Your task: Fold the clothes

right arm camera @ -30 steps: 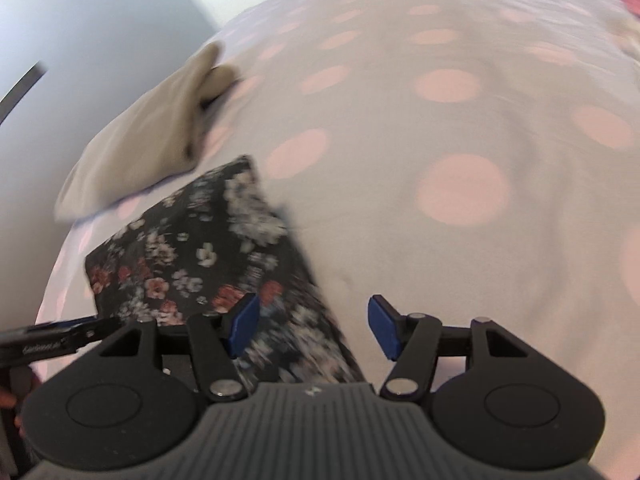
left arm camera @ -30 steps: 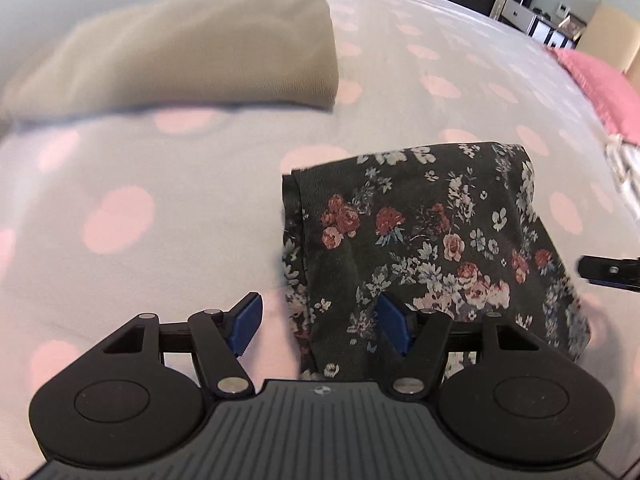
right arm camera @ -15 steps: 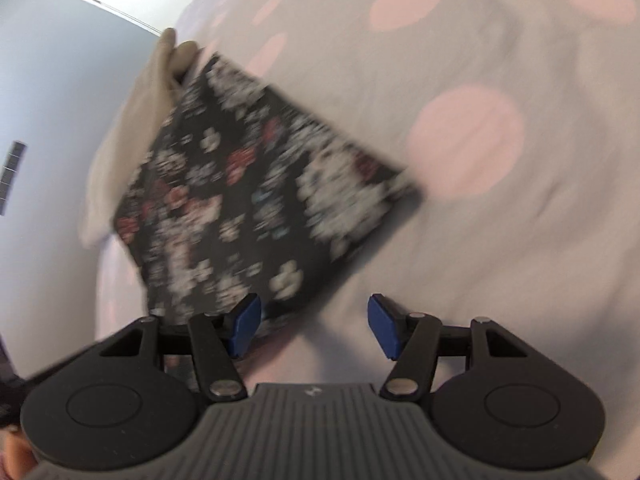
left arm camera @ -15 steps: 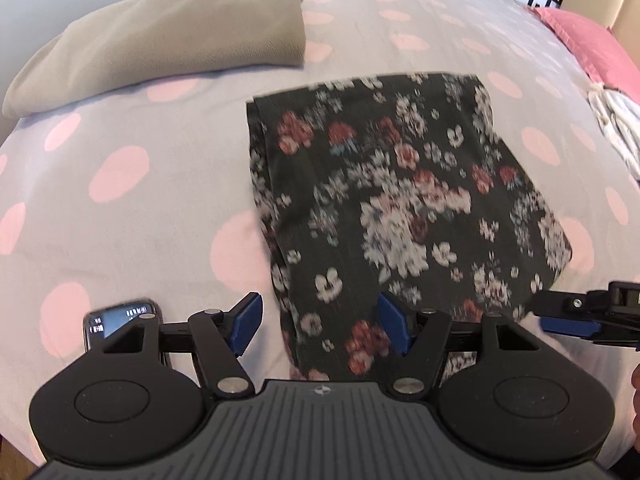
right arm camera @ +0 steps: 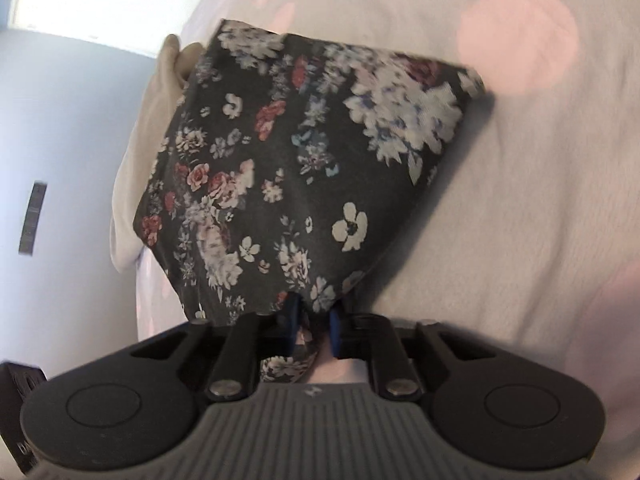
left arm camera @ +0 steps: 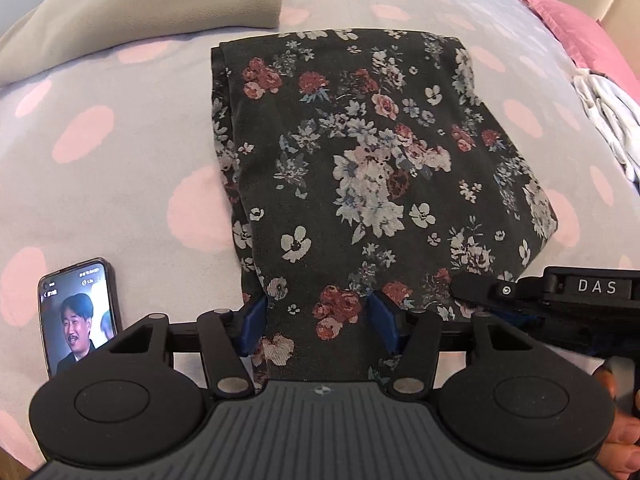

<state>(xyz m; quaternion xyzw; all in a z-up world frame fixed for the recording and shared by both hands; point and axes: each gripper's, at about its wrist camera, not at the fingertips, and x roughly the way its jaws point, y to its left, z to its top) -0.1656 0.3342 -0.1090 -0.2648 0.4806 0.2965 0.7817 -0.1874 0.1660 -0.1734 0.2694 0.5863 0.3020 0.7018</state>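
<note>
polka-dot bed [left arm camera: 120,184], phone [left arm camera: 78,314], beige garment [left arm camera: 140,12]

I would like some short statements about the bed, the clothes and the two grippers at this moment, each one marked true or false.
1. The right gripper is shut on the near edge of the floral garment. True; its jaws have just been closing, with cloth between them.
2. The floral garment hangs in the air. False: it lies on the dotted bed cover.
3. A phone with a lit screen lies on the bed beside the left gripper. True.
4. The beige garment lies on top of the floral garment. False: it lies apart, farther away on the bed.
5. The left gripper is fully shut. False: its jaws stand apart over the garment's near edge and have just been closing.
</note>
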